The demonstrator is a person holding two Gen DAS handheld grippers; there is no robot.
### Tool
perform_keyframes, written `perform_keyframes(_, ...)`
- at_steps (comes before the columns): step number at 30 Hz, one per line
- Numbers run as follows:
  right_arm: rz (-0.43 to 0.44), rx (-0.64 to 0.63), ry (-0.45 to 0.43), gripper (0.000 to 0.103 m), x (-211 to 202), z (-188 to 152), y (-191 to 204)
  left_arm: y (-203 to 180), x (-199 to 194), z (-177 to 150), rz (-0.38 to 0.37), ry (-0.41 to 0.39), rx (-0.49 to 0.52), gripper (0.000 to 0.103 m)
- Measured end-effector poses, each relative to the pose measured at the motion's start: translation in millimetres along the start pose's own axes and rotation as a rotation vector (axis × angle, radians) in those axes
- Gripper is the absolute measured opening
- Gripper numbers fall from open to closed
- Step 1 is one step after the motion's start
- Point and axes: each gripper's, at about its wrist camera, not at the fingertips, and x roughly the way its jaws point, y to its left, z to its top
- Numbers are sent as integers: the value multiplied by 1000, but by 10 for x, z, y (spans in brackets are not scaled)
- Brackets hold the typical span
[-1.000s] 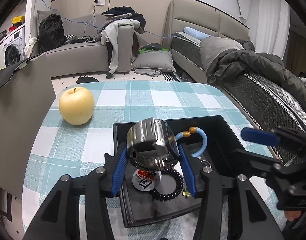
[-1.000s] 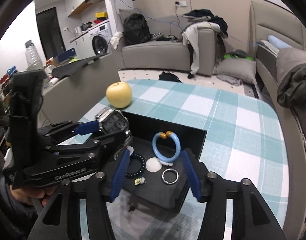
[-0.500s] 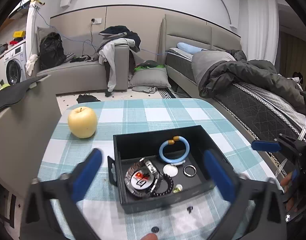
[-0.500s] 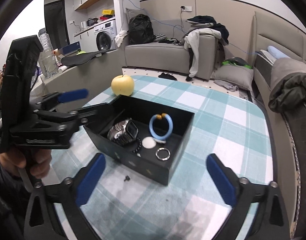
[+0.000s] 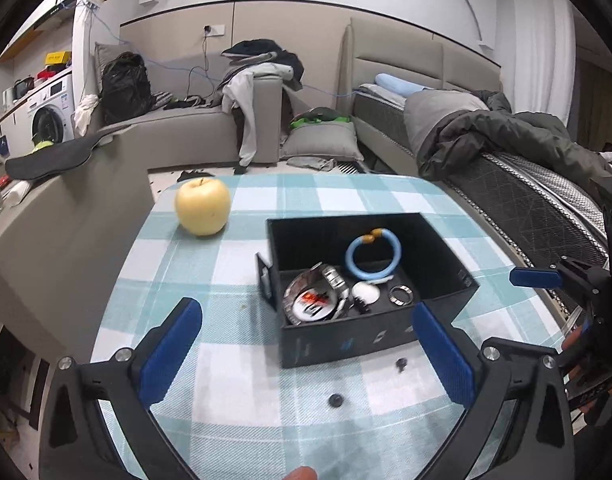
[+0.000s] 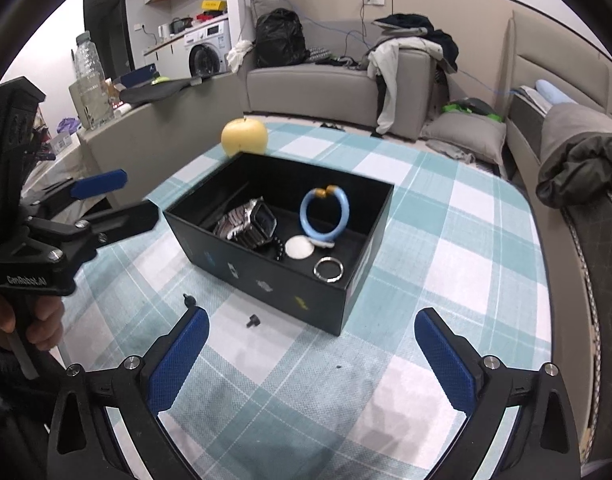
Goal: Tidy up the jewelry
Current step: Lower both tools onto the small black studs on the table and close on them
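Note:
A black open box (image 5: 446, 280) (image 6: 289, 292) stands on the checked tablecloth. Inside lie a silver watch (image 5: 318, 296) (image 6: 247, 222), a blue bangle (image 5: 373, 255) (image 6: 325, 216), a silver ring (image 5: 402, 294) (image 6: 328, 270), a white disc (image 5: 365, 293) (image 6: 299, 247) and a black bead bracelet (image 6: 279, 247). My left gripper (image 5: 306, 354) is open and empty, near the box's front. My right gripper (image 6: 312, 358) is open and empty, in front of the box. Each gripper shows at the edge of the other's view.
A yellow apple (image 5: 202, 206) (image 6: 244, 136) sits left of and behind the box. Two small black studs (image 5: 336, 400) (image 6: 251, 321) lie on the cloth in front of the box. A sofa, a bed and a low grey counter surround the table.
My left gripper let go of the watch, which now lies in the box, and opened wide. Both grippers opened and pulled back from the box.

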Motion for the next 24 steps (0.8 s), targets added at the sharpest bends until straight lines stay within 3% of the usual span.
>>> perform_keyframes(8,85,37,66,99,143,-26,0,169,36,-96,14,32,-30,102)
perform_keyframes(11,115,18,103,86,230,-28,76,196,44,-127,10,50,-31,102)
perform_keyframes(15,161,-15,166,53,368,-39,199,201,58,-180,5,71,-25,102)
perform_keyframes(19,174,-41,189,47,427,-41,254,167,132,-249,14,117,23,102)
perform_keyframes(21,168,-55,204,35,470,-43,279,147,175,-290,4,143,45,102)
perform_keyframes(24,160,-81,225,26,548,-44,328,122,213,-334,-23,182,71,101)
